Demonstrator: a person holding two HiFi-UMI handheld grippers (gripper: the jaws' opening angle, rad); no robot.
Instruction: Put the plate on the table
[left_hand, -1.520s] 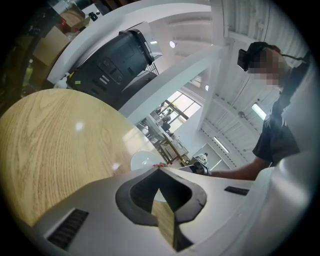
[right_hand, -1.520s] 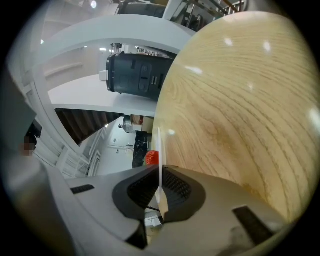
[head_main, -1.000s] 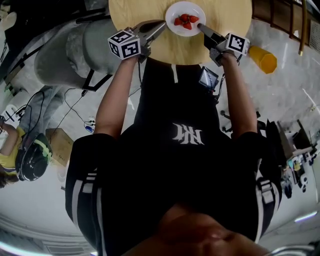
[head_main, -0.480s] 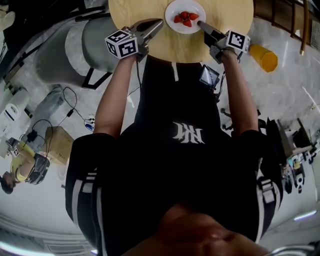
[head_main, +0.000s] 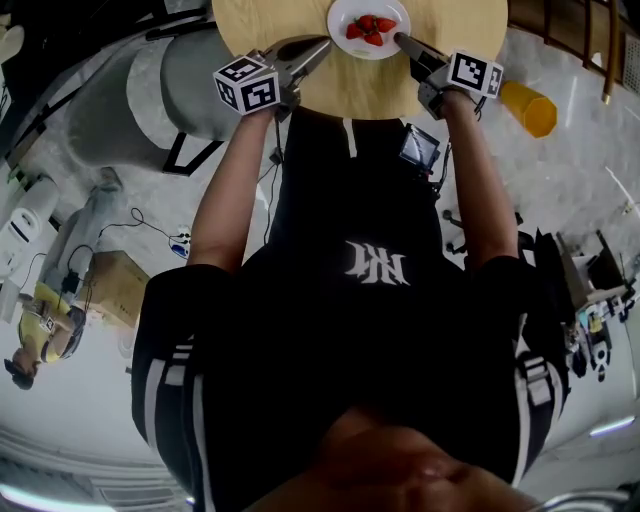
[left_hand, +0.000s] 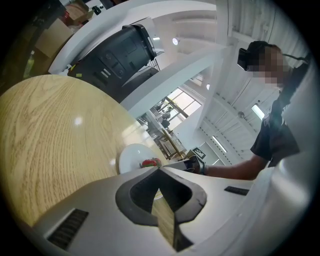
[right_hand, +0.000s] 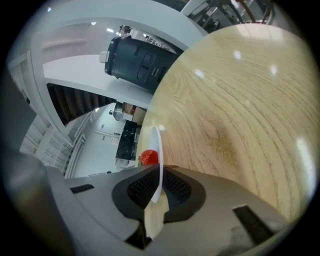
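Observation:
A small white plate (head_main: 340, 18) holding red strawberries (head_main: 370, 28) rests on the round wooden table (head_main: 450, 30) at the top of the head view. My right gripper (head_main: 400, 40) has the plate's right rim (right_hand: 157, 150) between its pads, which still touch it as the jaws start opening; a strawberry (right_hand: 148, 158) shows just past them. My left gripper (head_main: 318, 44) hangs over the table left of the plate, apart from it, shut and empty. In the left gripper view the plate (left_hand: 131, 157) lies just beyond the closed tips (left_hand: 159, 170).
A wide grey cylinder (head_main: 150, 95) stands left of the table and an orange object (head_main: 528, 112) lies on the floor to the right. A cardboard box (head_main: 115, 285) and another person (head_main: 40, 330) are at the far left. A black machine (right_hand: 140, 62) sits beyond the table.
The plate and both grippers have shifted slightly farther across the table. The left gripper stays apart from the plate.

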